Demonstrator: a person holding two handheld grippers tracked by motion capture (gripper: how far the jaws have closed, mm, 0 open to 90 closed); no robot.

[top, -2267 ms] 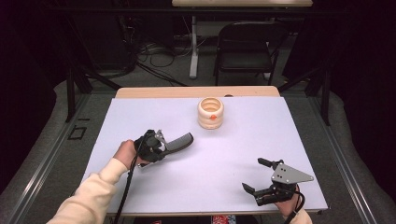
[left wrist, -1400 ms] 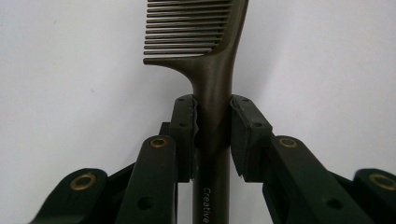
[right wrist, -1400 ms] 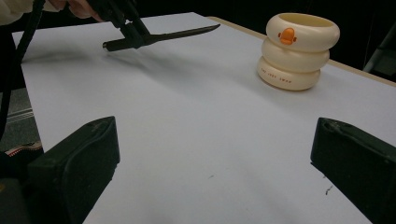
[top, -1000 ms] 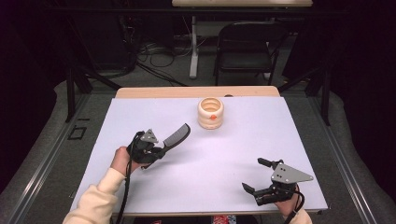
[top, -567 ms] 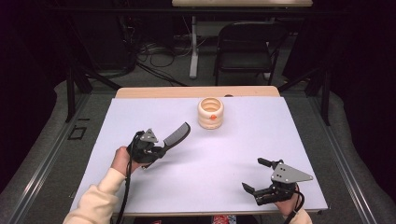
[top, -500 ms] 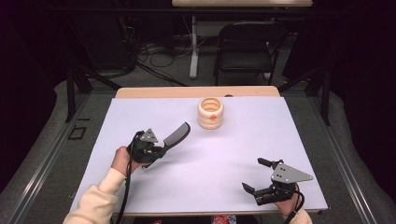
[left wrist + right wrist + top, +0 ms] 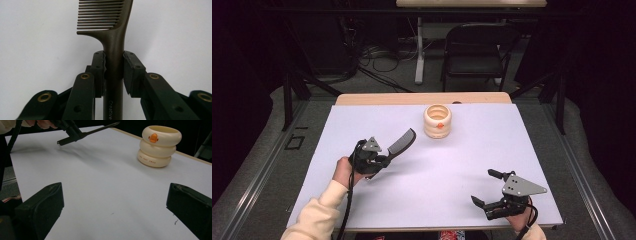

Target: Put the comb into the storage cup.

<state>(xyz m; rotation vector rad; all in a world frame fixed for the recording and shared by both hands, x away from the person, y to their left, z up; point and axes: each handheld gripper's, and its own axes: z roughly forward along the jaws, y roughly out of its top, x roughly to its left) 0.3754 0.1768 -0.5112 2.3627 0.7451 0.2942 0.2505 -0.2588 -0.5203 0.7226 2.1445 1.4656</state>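
A dark comb [image 7: 401, 143] is held off the white table [image 7: 462, 165], its toothed end pointing up and toward the cream holder. My left gripper [image 7: 379, 161] is shut on the comb's handle [image 7: 114, 62], a pad [image 7: 99, 67] pressing on each side. The cream, ringed cup-like holder [image 7: 438, 121] with an orange duck mark stands upright at the table's far middle, a short way beyond the comb's tip. It also appears in the right gripper view as the holder [image 7: 158, 146], with the comb [image 7: 100, 130] raised to its left. My right gripper [image 7: 485, 189] rests open near the front right edge, nothing between its jaws.
The table's wooden far edge [image 7: 422, 98] borders a dark floor with a folding chair [image 7: 477, 50] and cables behind. A person's sleeve [image 7: 319, 212] comes in at the bottom left.
Between the earliest frame and a second ago the comb's tip swung up and toward the holder. Since then nothing has visibly moved.
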